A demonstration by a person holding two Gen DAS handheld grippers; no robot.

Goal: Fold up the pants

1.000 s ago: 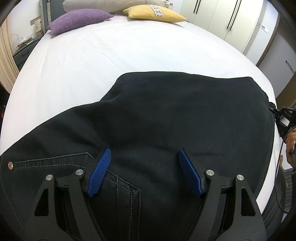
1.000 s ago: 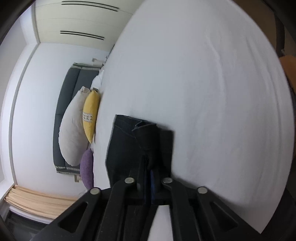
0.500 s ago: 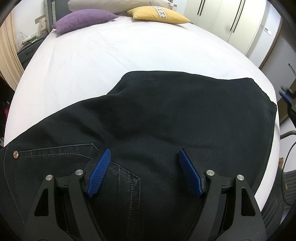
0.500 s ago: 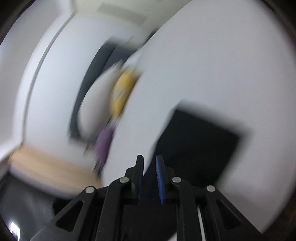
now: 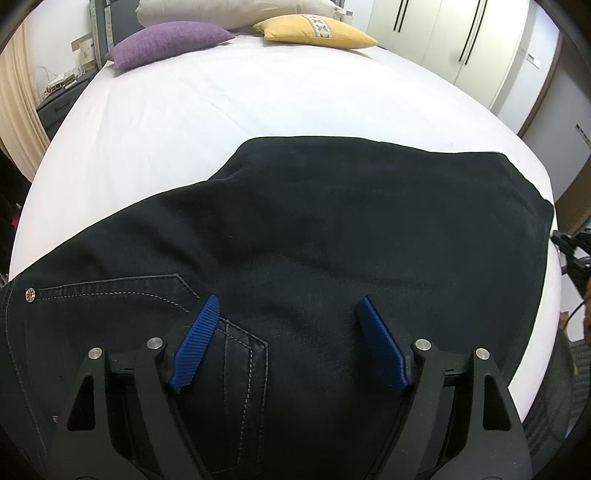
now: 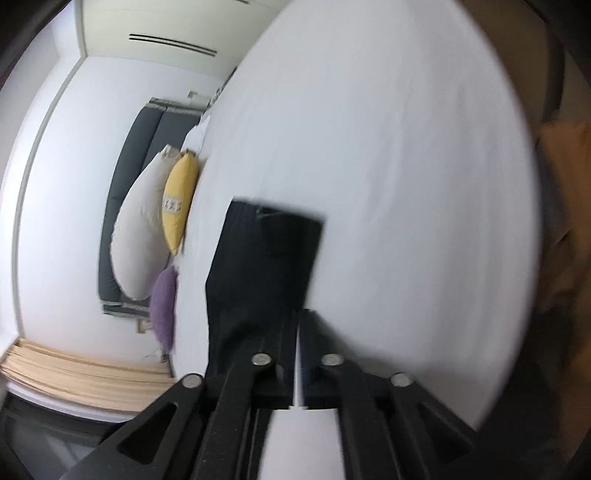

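Note:
Black pants (image 5: 332, 251) lie spread on the white bed (image 5: 258, 99), pocket stitching and a rivet at the near left. My left gripper (image 5: 288, 325) is open just above the pants near the pocket, its blue pads (image 5: 195, 343) wide apart and holding nothing. In the blurred right wrist view the pants (image 6: 266, 266) reach away over the bed (image 6: 406, 184). My right gripper (image 6: 297, 325) is at the pants' near end with its jaws almost together; a thin slit shows between them and no cloth is seen in it.
A purple pillow (image 5: 170, 40), a yellow pillow (image 5: 317, 31) and a pale long pillow (image 5: 229, 9) lie at the head of the bed. White wardrobes (image 5: 461, 44) stand at the far right. A curtain (image 5: 14, 110) hangs left. The bed's edge runs close on the right.
The right gripper let go of the pants' end, swung quickly and now sits shut at that end. The left gripper has stayed open over the pocket, rising slightly.

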